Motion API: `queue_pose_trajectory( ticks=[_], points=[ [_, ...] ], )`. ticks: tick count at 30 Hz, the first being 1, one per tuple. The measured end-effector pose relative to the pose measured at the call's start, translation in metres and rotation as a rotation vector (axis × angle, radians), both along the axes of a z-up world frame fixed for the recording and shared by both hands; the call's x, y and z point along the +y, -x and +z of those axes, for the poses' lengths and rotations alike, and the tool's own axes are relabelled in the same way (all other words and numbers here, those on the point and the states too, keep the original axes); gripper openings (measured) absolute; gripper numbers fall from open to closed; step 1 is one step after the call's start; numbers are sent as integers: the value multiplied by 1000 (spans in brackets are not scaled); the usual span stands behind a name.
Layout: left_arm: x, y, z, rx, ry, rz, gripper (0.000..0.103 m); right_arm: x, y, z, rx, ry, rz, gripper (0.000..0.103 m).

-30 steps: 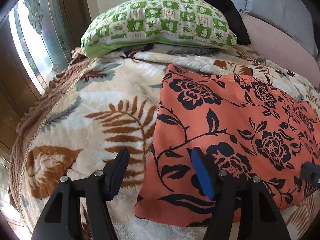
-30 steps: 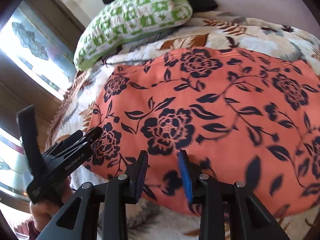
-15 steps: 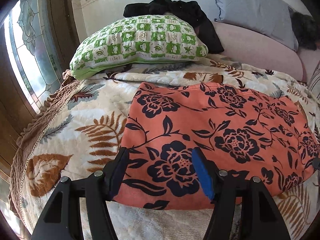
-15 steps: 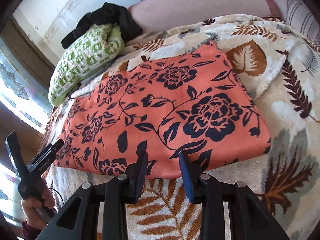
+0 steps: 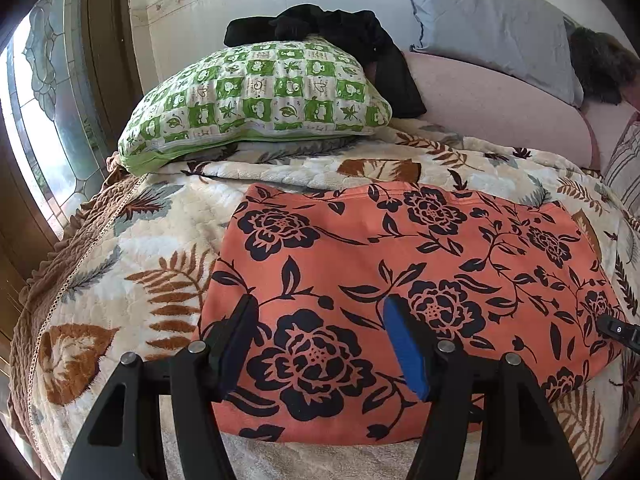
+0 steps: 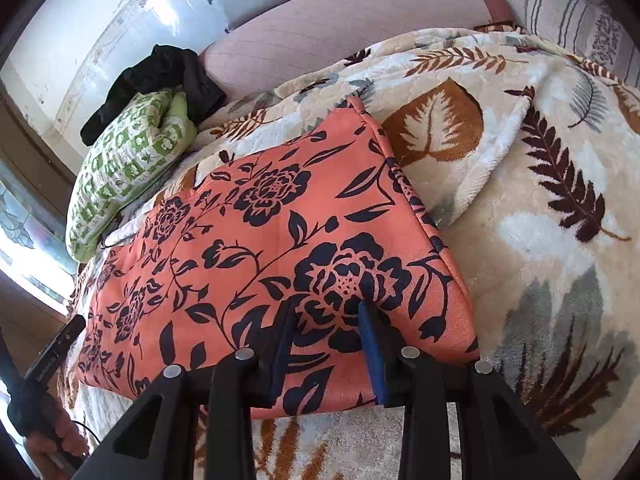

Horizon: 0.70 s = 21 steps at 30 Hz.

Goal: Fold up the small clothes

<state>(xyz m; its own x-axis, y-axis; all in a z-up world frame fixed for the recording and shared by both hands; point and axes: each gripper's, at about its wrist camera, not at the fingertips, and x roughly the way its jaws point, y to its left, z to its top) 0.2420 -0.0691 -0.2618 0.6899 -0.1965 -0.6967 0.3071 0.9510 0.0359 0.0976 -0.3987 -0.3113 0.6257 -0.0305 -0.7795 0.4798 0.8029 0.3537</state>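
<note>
An orange garment (image 5: 400, 264) with black flowers lies folded into a flat rectangle on a leaf-patterned blanket (image 5: 132, 248). My left gripper (image 5: 320, 340) hovers open over the garment's near left part, nothing between its fingers. In the right wrist view the same garment (image 6: 260, 248) runs from the lower left to a corner at the upper right. My right gripper (image 6: 326, 340) stands over its near right edge with the jaws apart and nothing pinched. A hand (image 6: 52, 444) holds the left gripper (image 6: 44, 364) at the left rim. The right gripper's tip (image 5: 618, 330) shows at the garment's right end.
A green checked pillow (image 5: 256, 96) lies behind the garment with a black cloth (image 5: 340, 32) on top. A grey pillow (image 5: 488, 20) and a pink bolster (image 5: 480, 92) line the tiled wall. A stained-glass window (image 5: 36, 120) stands at the left. The blanket (image 6: 540, 240) spreads right of the garment.
The right gripper has swung along the garment to its right end. The left gripper has shifted from the garment's left edge to over its near left part. The garment has not moved.
</note>
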Motion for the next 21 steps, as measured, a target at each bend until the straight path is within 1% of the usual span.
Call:
queue_pose_trajectory(
  ticks=[4,8,10,11,13,14,15,17,18,20,21],
  points=[
    [0,0,-1,0,-6,1,66,5,-2,12,-5,5,-10,37],
    [1,-1,-3,3,-11,9,66,12,-11,34,-79,73,-18,37],
    [2,-1,-4,3,-12,11,66,9,-17,33,-63,78,-38,37],
    [2,-2,-4,3,-12,10,66,5,-20,26,-36,60,-49,37],
    [1,-2,-4,1,-11,4,66,-4,-26,4,60,0,-46,37],
    [0,-2,-5,3,-15,-2,66,-4,-23,1,46,-5,-35,37],
    [-2,-3,-6,7,-20,-10,66,-2,-18,6,23,9,-31,37],
    [-5,-3,-6,4,-16,-26,66,3,-6,16,31,-11,-27,37],
    [-7,-1,-6,-8,-17,-26,69,5,3,24,21,-23,-21,37],
    [-11,7,-3,-31,-21,-24,84,11,26,46,-3,-5,-11,37],
    [-12,14,-2,-43,-15,-36,85,13,42,60,-23,9,-8,37]
  ],
)
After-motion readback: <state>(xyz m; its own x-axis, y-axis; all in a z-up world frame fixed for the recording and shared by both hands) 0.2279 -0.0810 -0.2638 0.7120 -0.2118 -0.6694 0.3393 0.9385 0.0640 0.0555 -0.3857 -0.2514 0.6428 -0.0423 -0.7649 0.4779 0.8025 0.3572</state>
